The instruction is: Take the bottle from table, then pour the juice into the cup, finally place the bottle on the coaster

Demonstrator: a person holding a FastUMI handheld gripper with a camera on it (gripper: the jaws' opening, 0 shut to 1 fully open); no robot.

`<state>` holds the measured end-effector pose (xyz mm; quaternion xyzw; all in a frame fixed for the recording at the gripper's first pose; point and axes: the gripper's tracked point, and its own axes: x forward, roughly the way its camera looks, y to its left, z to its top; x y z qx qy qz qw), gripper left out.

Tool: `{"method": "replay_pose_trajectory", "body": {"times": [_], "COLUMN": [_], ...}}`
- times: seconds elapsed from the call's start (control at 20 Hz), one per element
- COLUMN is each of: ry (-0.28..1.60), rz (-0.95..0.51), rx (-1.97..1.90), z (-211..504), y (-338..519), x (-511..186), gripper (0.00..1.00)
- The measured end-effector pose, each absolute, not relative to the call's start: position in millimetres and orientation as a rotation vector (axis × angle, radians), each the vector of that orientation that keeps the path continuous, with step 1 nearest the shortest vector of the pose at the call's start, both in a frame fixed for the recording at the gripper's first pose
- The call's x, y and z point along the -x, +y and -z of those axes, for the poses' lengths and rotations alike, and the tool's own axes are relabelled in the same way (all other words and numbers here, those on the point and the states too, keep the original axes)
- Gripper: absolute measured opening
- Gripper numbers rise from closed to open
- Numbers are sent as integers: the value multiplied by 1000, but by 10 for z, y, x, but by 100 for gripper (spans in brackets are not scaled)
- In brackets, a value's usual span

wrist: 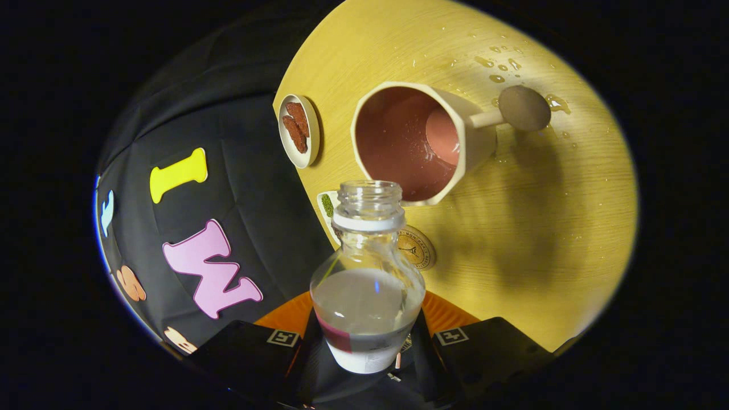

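1. Gripper view is looking down on a pale wooden table [512,228] with visible grain, its edge running beside the booth's black cloth wall [239,171].
2. Drops and small puddles of liquid [501,62] are lying on the tabletop around and beyond the cup's handle.
3. A shadow is falling across the wood next to the cup.
4. The gripper [367,341] is clamping the bottle [367,285] between its two fingers, both pressing on the lower body at the label band.
5. The bottle is clear, uncapped, with a white ring under its open mouth, and it is holding clear liquid in roughly its lower half.
6. The bottle's mouth is pointing toward the cup [421,142], sitting just short of the cup's near rim.
7. The cup is pale outside and reddish inside, standing beyond the fingers, with a stick-like handle ending in a round knob [524,108].
8. Whether liquid is sitting in the cup cannot be told, though its inner wall is showing wet specks.
9. A round gold-rimmed coaster [418,247] is lying on the table just behind the bottle's shoulder, partly hidden by it.
10. A small white dish [299,131] holding reddish-brown pieces [296,128] is resting near the table edge, beside the cup.
11. A small card with a green patch [327,206] is peeking out beside the bottle's neck.
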<state>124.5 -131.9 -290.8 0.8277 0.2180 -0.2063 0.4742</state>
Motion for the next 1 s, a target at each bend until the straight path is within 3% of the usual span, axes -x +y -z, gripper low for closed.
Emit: {"method": "replay_pose_trajectory", "body": {"times": [1.0], "ry": [501], "rz": [566], "rx": [-2408], "z": [2678], "y": [-1506], "x": [-1385], "gripper": [71]}}
